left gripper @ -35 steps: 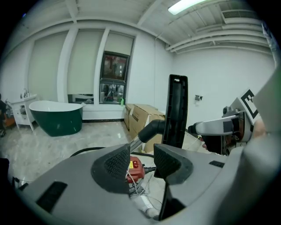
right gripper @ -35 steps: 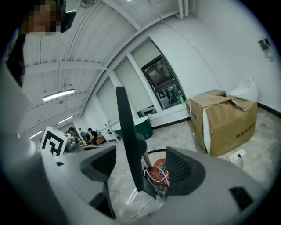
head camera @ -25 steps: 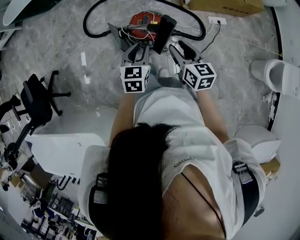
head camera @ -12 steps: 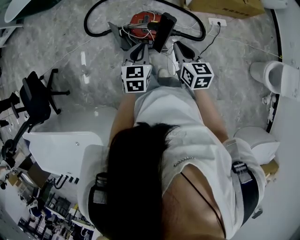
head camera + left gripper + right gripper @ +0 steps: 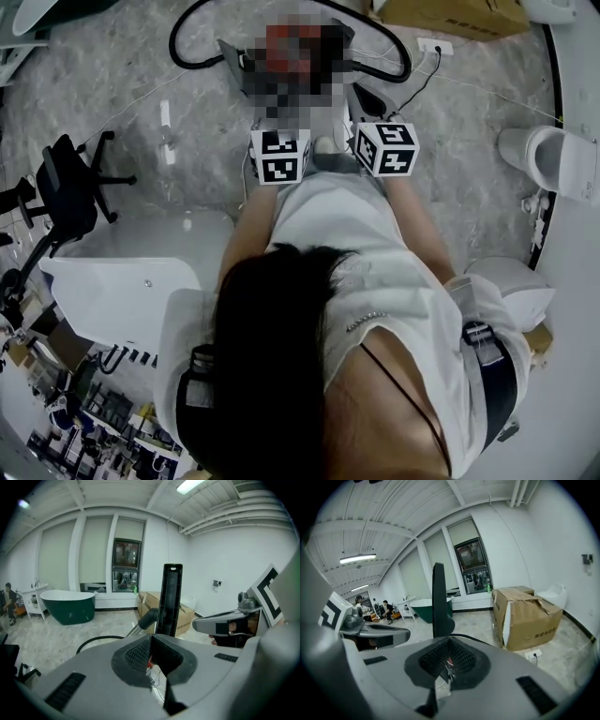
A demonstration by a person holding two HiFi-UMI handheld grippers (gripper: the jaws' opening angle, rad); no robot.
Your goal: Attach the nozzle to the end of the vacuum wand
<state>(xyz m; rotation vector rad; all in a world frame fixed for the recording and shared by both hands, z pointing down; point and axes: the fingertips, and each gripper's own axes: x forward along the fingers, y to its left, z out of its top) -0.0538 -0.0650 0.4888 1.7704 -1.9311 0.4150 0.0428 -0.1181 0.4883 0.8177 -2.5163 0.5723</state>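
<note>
In the head view both grippers are held out side by side over the floor, toward the vacuum, which a mosaic patch hides. My left gripper (image 5: 278,131) (image 5: 151,653) is shut; its jaws have just been closing, with nothing between them. The right gripper (image 5: 370,103) (image 5: 447,663) is shut too, also just closed on nothing. A flat black upright vacuum piece (image 5: 171,599) (image 5: 439,602) stands just beyond both sets of jaws, untouched. Beside it a dark hose end on a metal tube (image 5: 146,619) slants down. Red and thin wires show past the jaw tips.
A black hose (image 5: 192,37) (image 5: 101,641) loops on the marble floor. A cardboard box (image 5: 450,11) (image 5: 525,616) and a wall socket (image 5: 533,656) are behind the vacuum. Around me are a green bathtub (image 5: 70,604), a white tub (image 5: 131,281), an office chair (image 5: 70,192) and a toilet (image 5: 553,155).
Both pairs of jaws have gone from open to shut. The two hands have drawn slightly closer together and edged toward the vacuum.
</note>
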